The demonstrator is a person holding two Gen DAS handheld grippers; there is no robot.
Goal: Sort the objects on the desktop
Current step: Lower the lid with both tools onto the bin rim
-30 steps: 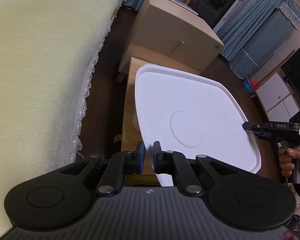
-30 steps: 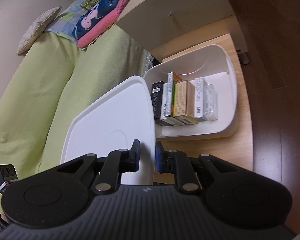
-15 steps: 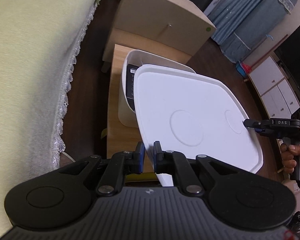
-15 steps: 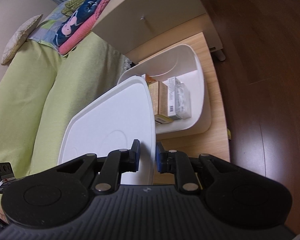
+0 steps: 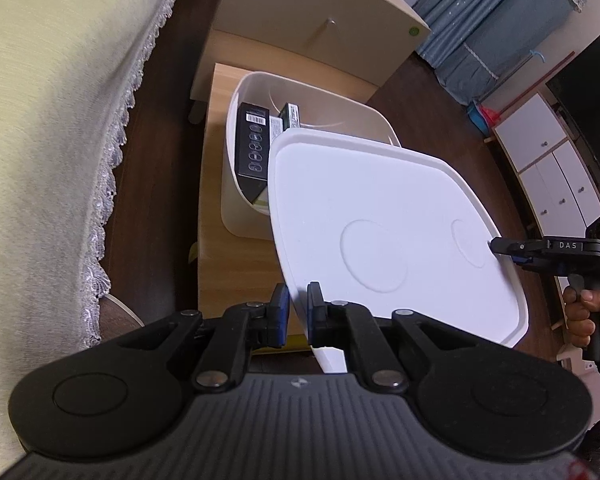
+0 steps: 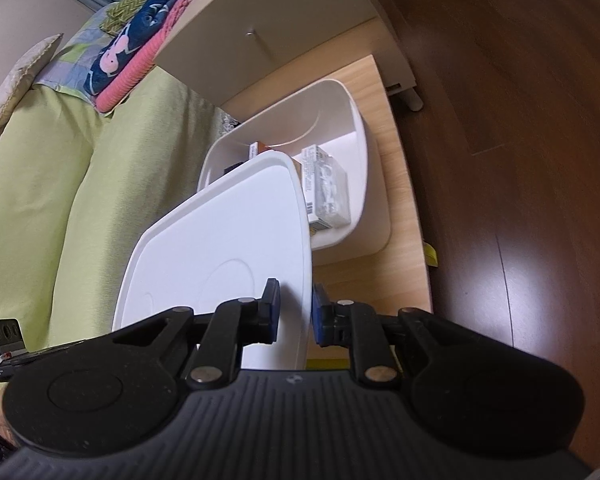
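Lid: flat white plastic lid [image 5: 396, 216] has drawn back, uncovering more of the white plastic bin [image 5: 236, 184] of boxes [image 6: 326, 184].
Grippers: left gripper [image 5: 297, 312] and right gripper [image 6: 292, 312] each pinch a lid edge.
Meaning: lid likely coming off, not closing.

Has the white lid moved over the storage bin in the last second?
Yes. In the right wrist view the white lid now hides most of the boxes in the bin, so it has advanced across the bin's opening toward the far rim.
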